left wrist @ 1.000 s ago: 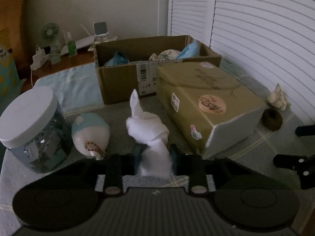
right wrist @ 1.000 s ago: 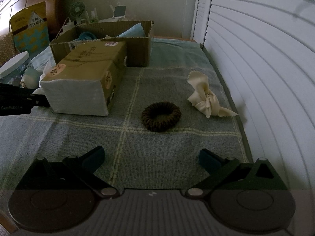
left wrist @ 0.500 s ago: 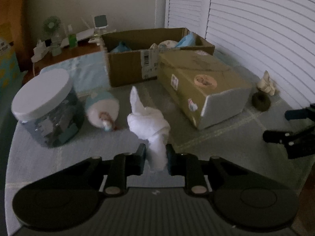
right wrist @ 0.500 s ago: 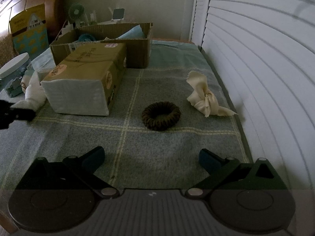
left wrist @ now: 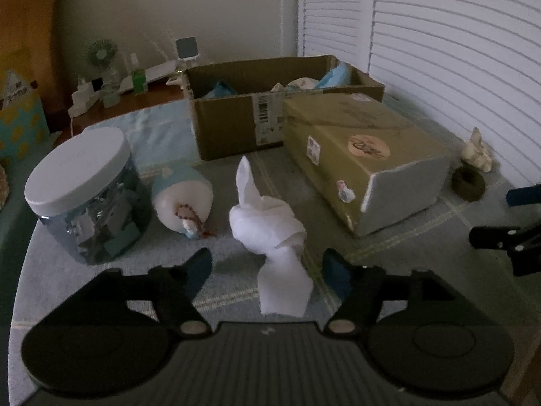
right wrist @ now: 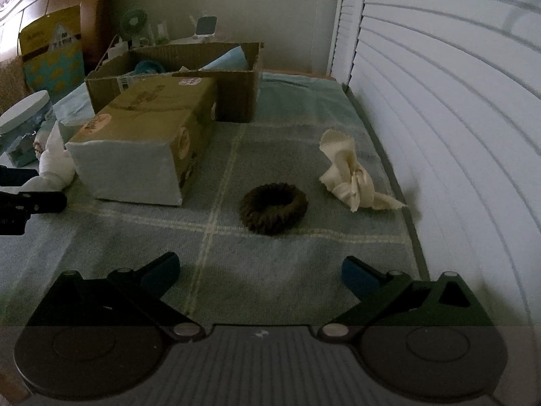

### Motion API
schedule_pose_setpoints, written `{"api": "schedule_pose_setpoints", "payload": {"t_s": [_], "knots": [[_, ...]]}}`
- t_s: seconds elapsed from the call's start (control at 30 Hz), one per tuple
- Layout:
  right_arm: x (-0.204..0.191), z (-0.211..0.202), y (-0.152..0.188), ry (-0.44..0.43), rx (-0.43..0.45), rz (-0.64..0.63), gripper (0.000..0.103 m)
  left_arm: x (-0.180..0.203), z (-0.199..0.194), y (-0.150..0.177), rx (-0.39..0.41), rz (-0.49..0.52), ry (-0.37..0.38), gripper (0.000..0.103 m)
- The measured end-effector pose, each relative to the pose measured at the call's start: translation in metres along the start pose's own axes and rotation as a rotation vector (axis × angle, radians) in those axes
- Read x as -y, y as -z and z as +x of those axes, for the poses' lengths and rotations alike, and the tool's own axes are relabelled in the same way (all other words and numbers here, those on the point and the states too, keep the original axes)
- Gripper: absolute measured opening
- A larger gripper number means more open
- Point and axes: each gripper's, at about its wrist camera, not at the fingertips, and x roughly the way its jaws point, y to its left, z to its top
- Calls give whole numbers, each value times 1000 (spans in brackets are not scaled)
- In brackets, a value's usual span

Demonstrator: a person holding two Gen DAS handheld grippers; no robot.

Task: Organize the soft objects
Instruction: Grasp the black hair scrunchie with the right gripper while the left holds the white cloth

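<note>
The left gripper [left wrist: 268,267], jaws just opened, is seen straddling an unpinched white knotted cloth [left wrist: 270,230]; clear blanket before the wide-open, empty right gripper [right wrist: 260,274] is shown only rightward.

No text can be read; the cardboard box [left wrist: 236,128] bears only a barcode label [left wrist: 265,120].

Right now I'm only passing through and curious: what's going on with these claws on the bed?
A person is sorting soft things with a claw in each hand. The left claw has just been opening: its jaws now stand apart on either side of the knotted white cloth, which rests on the blanket and is no longer squeezed. The right claw hangs open over the blanket, short of the brown scrunchie and the cream knotted cloth. The cardboard box behind already holds soft items.
</note>
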Motion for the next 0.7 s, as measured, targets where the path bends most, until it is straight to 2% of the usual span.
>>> {"api": "schedule_pose_setpoints", "payload": {"t_s": [0.37,0.43,0.57,0.7], "knots": [[-2,17,-18,10,7,-35,103,1,5,-2,4,-53,-3,78],[-2,17,-18,6,9,-32,103,2,6,-4,4,-58,4,76],[-2,18,-17,0,10,-27,103,6,6,-7,18,-63,3,64],[-3,18,-19,7,22,-42,102,8,6,-10,21,-65,12,64]]}}
